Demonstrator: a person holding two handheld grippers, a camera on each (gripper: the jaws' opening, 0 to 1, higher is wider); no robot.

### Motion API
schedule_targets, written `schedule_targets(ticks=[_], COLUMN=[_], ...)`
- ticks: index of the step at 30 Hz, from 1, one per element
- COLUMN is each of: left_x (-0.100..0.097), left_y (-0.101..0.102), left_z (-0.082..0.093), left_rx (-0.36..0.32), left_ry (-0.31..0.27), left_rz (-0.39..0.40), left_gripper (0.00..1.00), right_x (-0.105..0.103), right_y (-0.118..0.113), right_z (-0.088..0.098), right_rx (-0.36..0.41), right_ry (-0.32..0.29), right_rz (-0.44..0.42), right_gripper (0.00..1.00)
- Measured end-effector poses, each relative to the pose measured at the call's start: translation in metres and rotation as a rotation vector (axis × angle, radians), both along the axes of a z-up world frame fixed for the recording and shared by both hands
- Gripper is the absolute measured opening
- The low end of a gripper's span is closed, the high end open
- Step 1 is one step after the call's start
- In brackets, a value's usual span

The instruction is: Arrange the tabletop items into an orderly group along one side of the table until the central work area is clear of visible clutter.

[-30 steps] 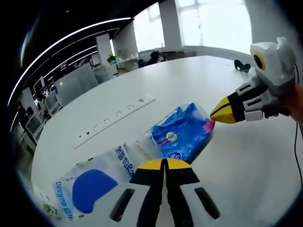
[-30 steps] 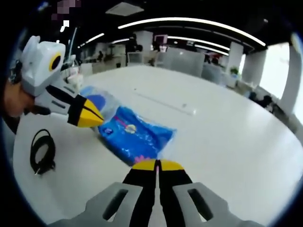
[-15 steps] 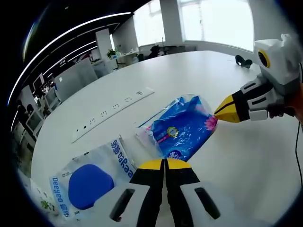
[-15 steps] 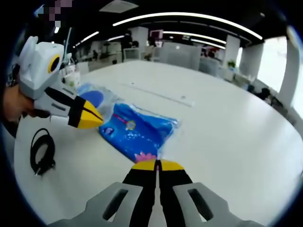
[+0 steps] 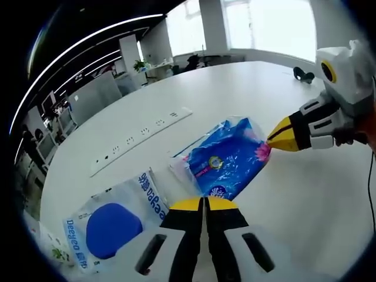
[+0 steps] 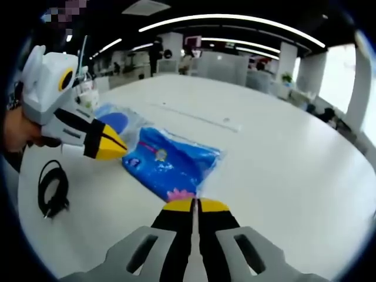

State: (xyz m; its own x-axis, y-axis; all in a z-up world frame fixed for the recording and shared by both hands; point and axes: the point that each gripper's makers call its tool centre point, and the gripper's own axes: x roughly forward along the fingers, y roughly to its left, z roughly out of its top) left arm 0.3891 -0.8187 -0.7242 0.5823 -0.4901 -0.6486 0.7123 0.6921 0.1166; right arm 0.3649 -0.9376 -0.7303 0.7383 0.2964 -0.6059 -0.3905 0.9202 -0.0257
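Observation:
A blue tissue packet point(image 5: 226, 161) in clear wrap lies on the white table point(image 5: 294, 211). My left gripper point(image 5: 204, 202) is shut, its tips just short of the packet's near edge. My right gripper point(image 5: 271, 142) comes in from the right, jaws shut, tip against the packet's far corner. In the right gripper view the packet point(image 6: 170, 167) lies straight ahead. My right gripper point(image 6: 195, 204) is shut and touches its near edge by a pink flower print. There the left gripper point(image 6: 120, 150) points at the packet's left end.
A clear bag with a blue round pad point(image 5: 111, 226) lies left of the packet, also seen as the bag point(image 6: 117, 120). A white power strip point(image 5: 141, 141) runs across the table behind. A coiled black cable point(image 6: 51, 191) lies near the table's edge. A small black object point(image 5: 302, 73) sits far off.
The right gripper has closed in on the packet until its shut tip meets the edge. The packet has shifted slightly. The left gripper has barely moved.

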Motion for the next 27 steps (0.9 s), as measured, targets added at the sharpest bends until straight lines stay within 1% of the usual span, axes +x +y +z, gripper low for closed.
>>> schedule_targets(ticks=[1, 2, 3, 6, 8, 10, 12, 15, 17, 19, 27], left_x=[0.000, 0.000, 0.000, 0.000, -0.001, -0.002, -0.004, -0.007, -0.009, -0.011, -0.015], left_y=[0.001, 0.001, 0.002, 0.002, 0.003, 0.001, -0.002, -0.005, -0.006, -0.006, -0.005], left_z=[0.001, 0.002, 0.003, 0.008, 0.012, 0.018, 0.026, 0.035, 0.040, 0.046, 0.065], left_rx=[0.001, -0.001, -0.003, -0.010, -0.010, -0.025, -0.042, -0.055, -0.062, -0.072, -0.092], left_ry=[-0.002, -0.001, -0.002, -0.010, -0.020, -0.032, -0.049, -0.067, -0.079, -0.086, -0.108], left_rz=[0.003, 0.010, 0.015, 0.024, 0.025, 0.019, 0.005, -0.015, -0.023, -0.024, -0.024], left_gripper=[0.04, 0.06, 0.10, 0.16, 0.19, 0.20, 0.21, 0.25, 0.28, 0.29, 0.34], right_x=[-0.001, 0.000, 0.000, -0.002, -0.001, -0.001, -0.001, -0.001, -0.002, -0.003, -0.011], right_y=[0.000, -0.002, -0.002, 0.000, 0.001, 0.003, 0.004, 0.006, 0.008, 0.007, 0.006], right_z=[-0.001, -0.001, 0.000, 0.003, 0.006, 0.010, 0.014, 0.019, 0.023, 0.028, 0.048], right_rx=[0.017, 0.019, 0.020, 0.030, 0.036, 0.053, 0.054, 0.059, 0.058, 0.052, 0.069], right_ry=[0.011, 0.015, 0.005, 0.001, -0.010, -0.016, -0.029, -0.033, -0.029, -0.039, -0.061], right_rz=[-0.006, -0.018, -0.017, -0.019, -0.019, -0.024, -0.027, -0.027, -0.021, -0.022, -0.031], right_gripper=[0.04, 0.07, 0.09, 0.16, 0.21, 0.26, 0.31, 0.35, 0.35, 0.36, 0.49])
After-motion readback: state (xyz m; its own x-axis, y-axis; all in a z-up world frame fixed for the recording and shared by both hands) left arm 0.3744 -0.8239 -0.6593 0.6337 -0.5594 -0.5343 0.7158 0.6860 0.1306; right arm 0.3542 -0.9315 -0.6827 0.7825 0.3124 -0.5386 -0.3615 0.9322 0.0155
